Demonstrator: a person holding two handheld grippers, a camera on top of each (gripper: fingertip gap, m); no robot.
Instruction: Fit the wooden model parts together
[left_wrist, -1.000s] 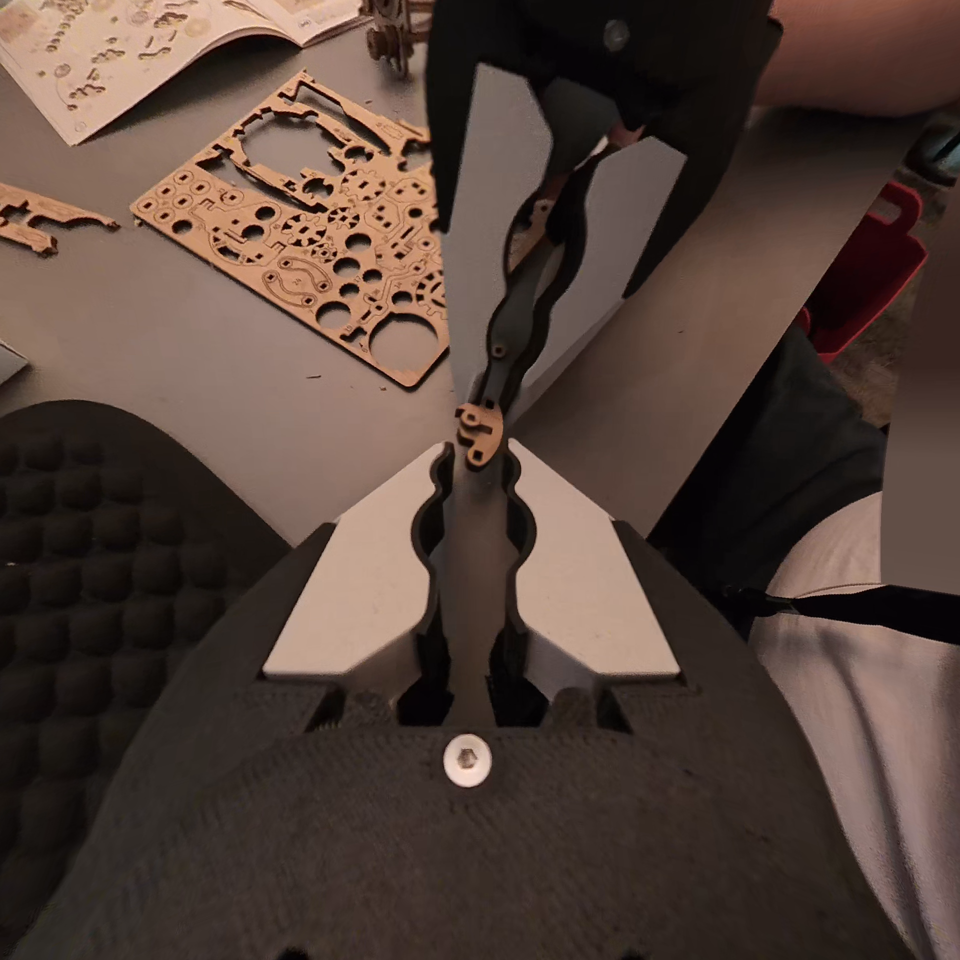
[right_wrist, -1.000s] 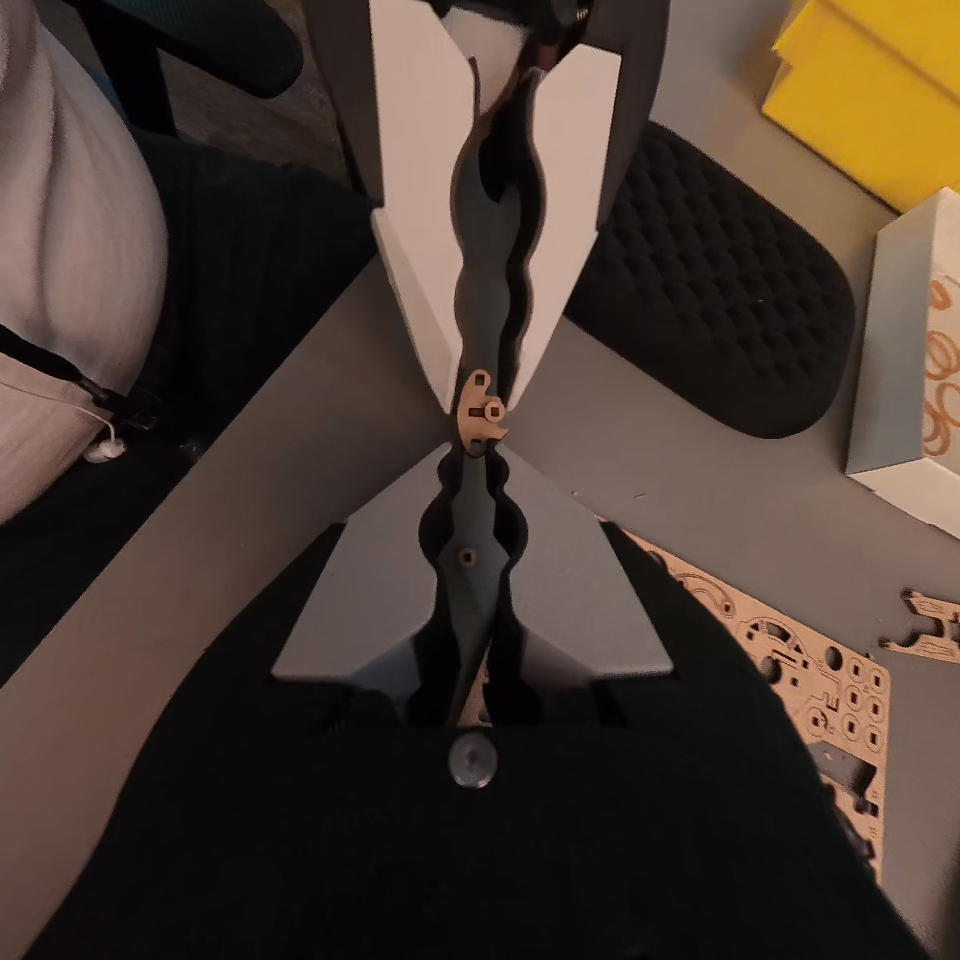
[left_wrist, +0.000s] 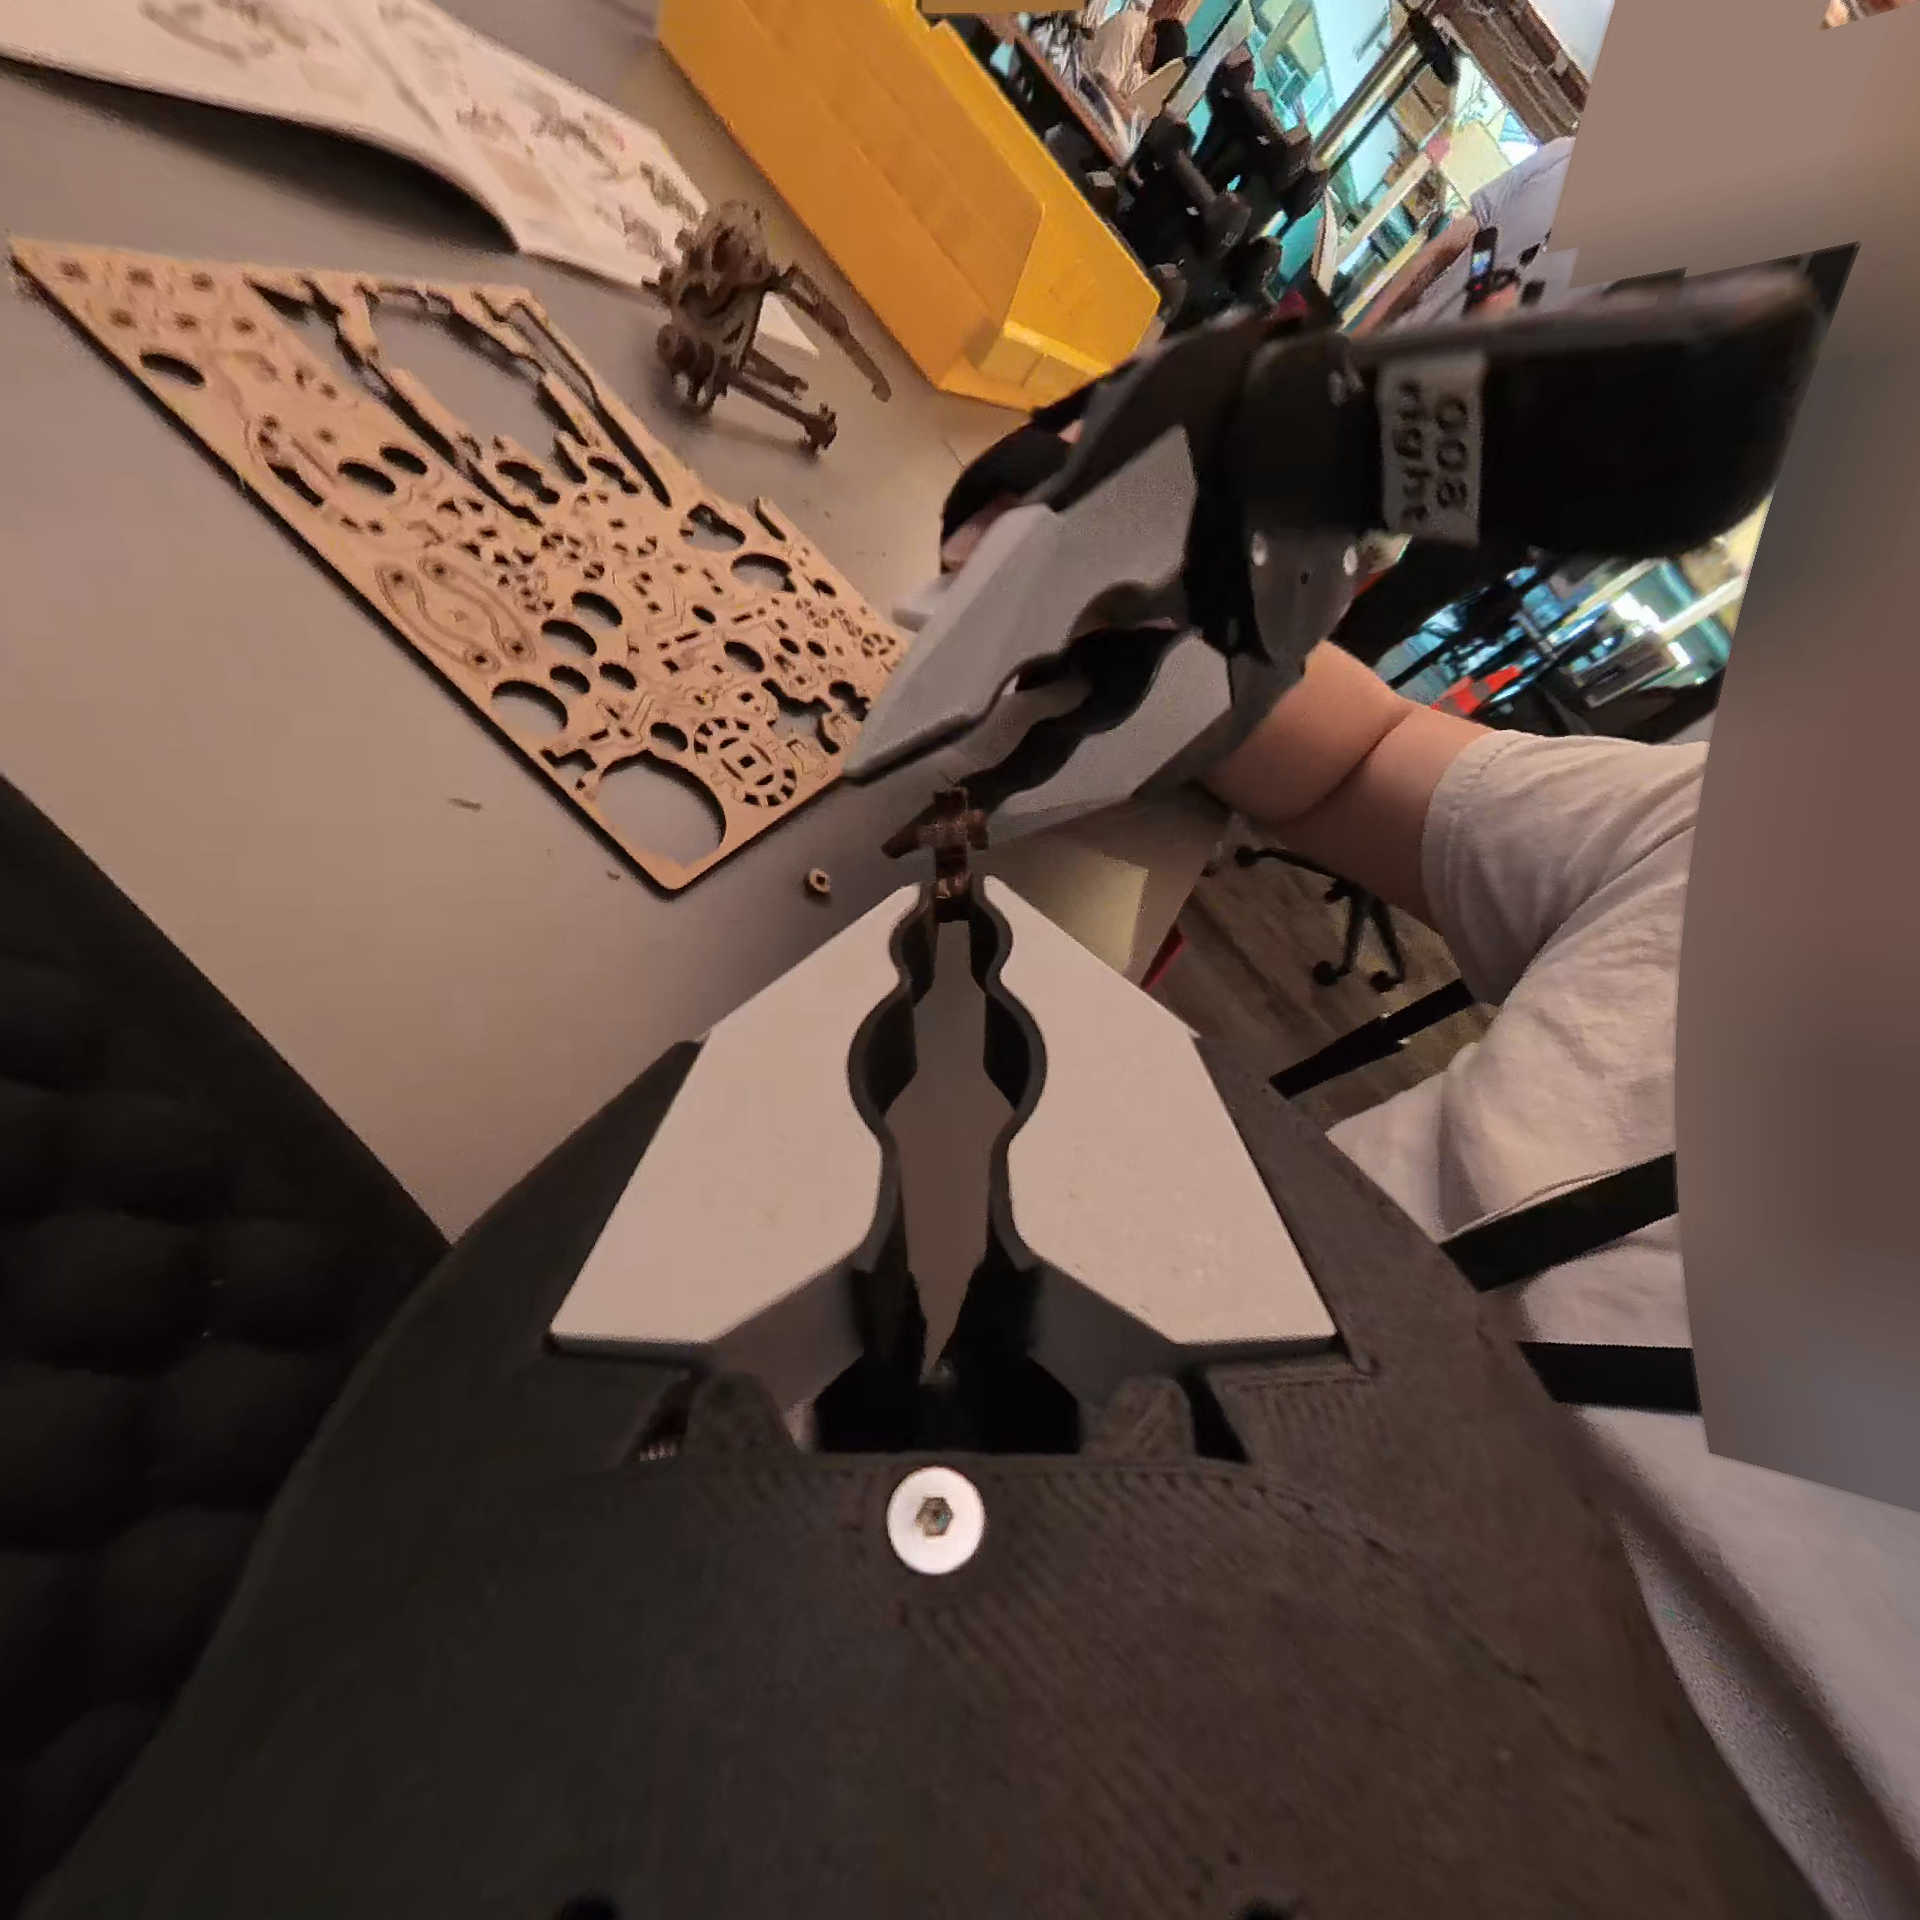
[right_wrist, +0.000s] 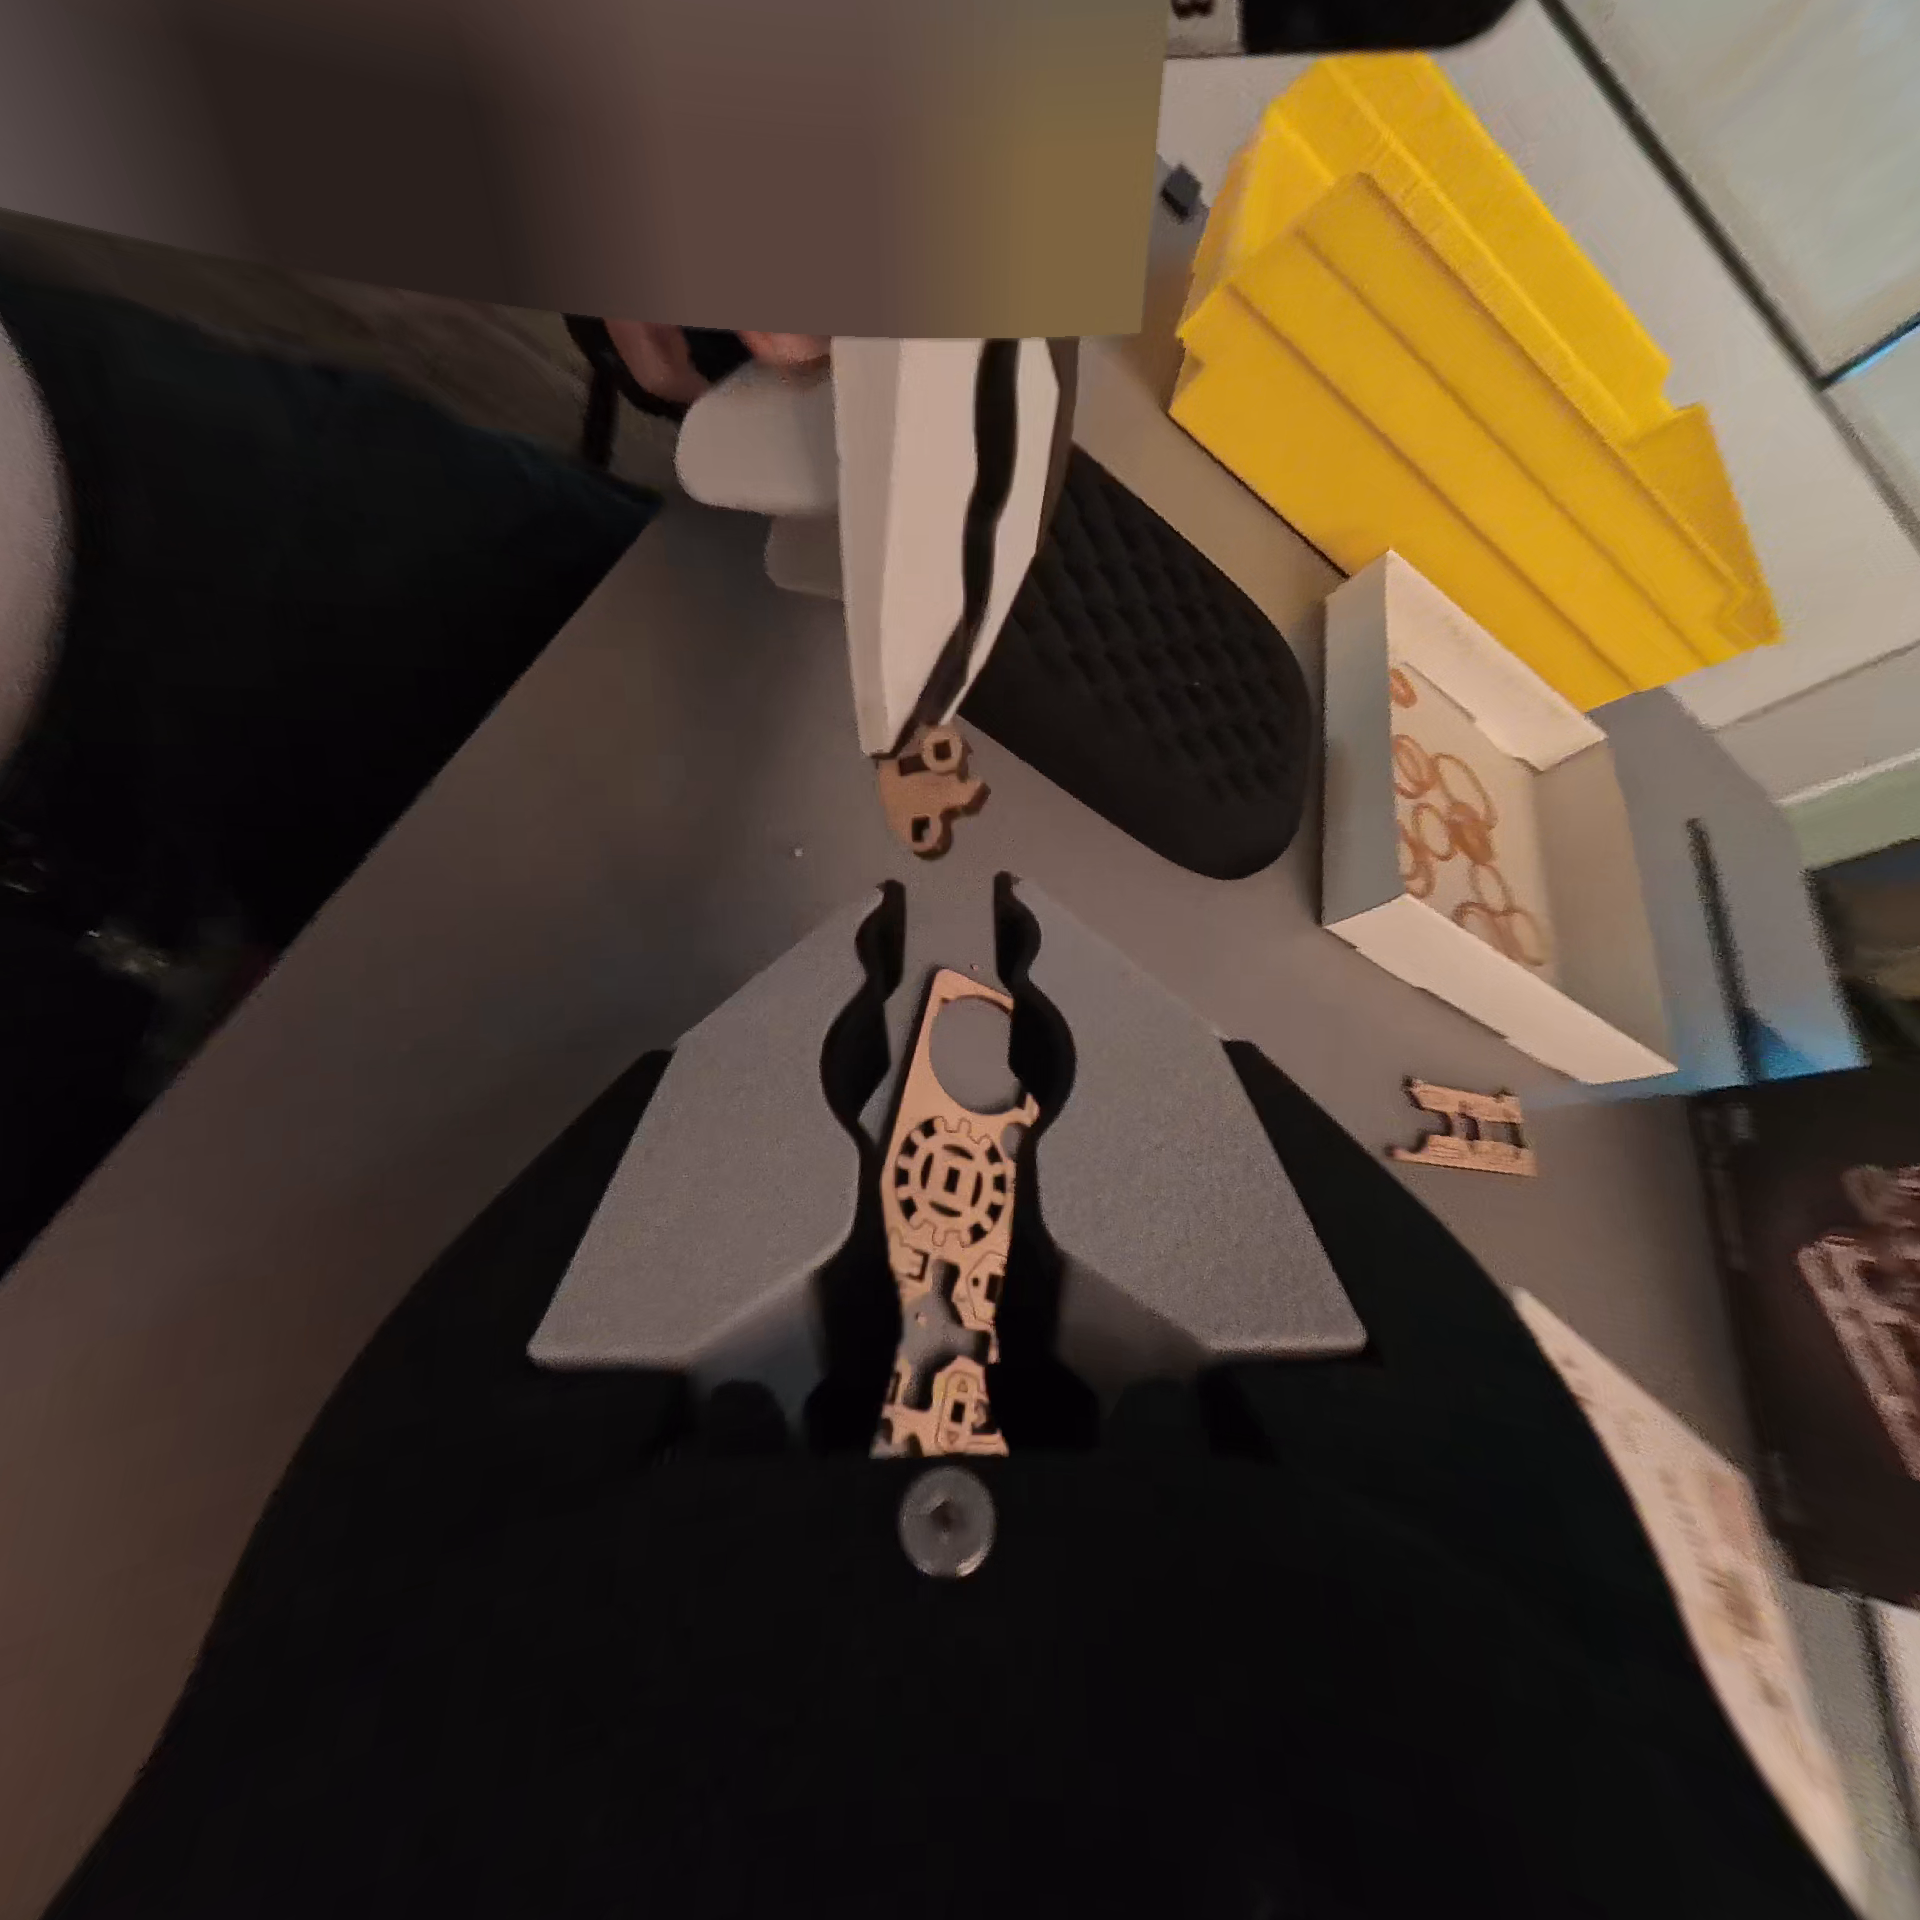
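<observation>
My left gripper (left_wrist: 948, 899) is shut on a small flat wooden part (left_wrist: 948, 831) that sticks out past its tips. The right wrist view shows the same part (right_wrist: 928, 792) hanging from the left gripper (right_wrist: 920, 729) above the grey table. My right gripper (right_wrist: 948, 888) is open a little and empty, a short way from the part without touching it. It also shows in the left wrist view (left_wrist: 935, 774), just above the part. The punched wooden parts sheet (left_wrist: 468, 582) lies flat on the table; it shows through the right gripper's gap (right_wrist: 951, 1174).
A tiny wooden ring (left_wrist: 821, 883) lies on the table by the sheet's corner. A partly built model (left_wrist: 727, 301), an open booklet (left_wrist: 468, 135) and yellow bins (right_wrist: 1455, 416) stand farther back. A black mat (right_wrist: 1143, 675), a white box (right_wrist: 1455, 810) and a loose wooden piece (right_wrist: 1465, 1127) lie nearby. The tips of both grippers are at nearly the same place.
My right gripper has opened and drawn back from the small part. My left gripper still holds it. Both cameras have tilted up, so more of the room shows.
</observation>
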